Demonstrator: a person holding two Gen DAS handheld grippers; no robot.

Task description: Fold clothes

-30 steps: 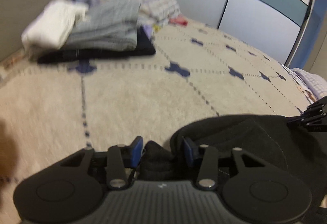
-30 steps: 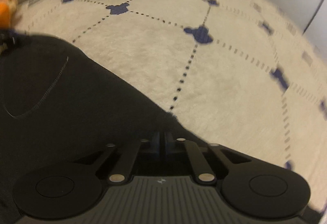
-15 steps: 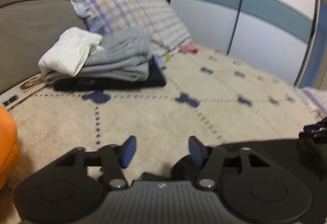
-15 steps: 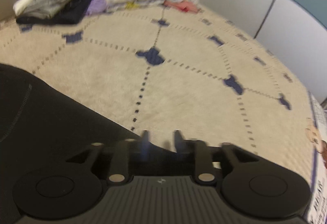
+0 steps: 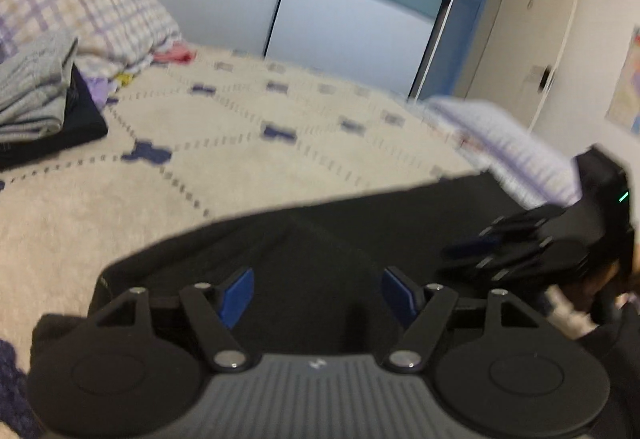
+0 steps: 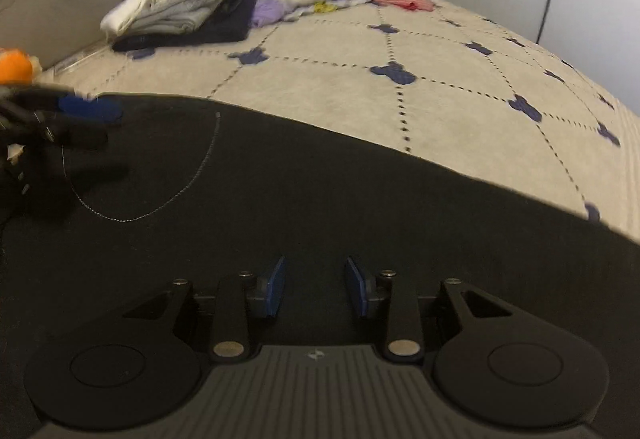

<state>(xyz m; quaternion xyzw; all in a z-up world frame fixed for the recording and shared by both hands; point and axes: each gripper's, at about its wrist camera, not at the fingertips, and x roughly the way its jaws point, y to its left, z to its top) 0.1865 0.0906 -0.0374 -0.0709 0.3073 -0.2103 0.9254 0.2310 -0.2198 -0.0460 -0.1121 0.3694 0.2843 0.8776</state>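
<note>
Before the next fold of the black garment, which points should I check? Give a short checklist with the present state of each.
1. Left gripper released, jaws just opened, nothing pinched: ok.
2. Right gripper released, jaws apart over the cloth: ok.
3. Black garment lies flat on the bed cover: ok.
4. Its near edges visible: cannot tell.
5. Stack of folded clothes is apart from the garment: ok.

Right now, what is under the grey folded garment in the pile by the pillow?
A dark folded garment lies under the grey folded garment; white cloth sits beside. Anything beneath the dark one is hidden.
</note>
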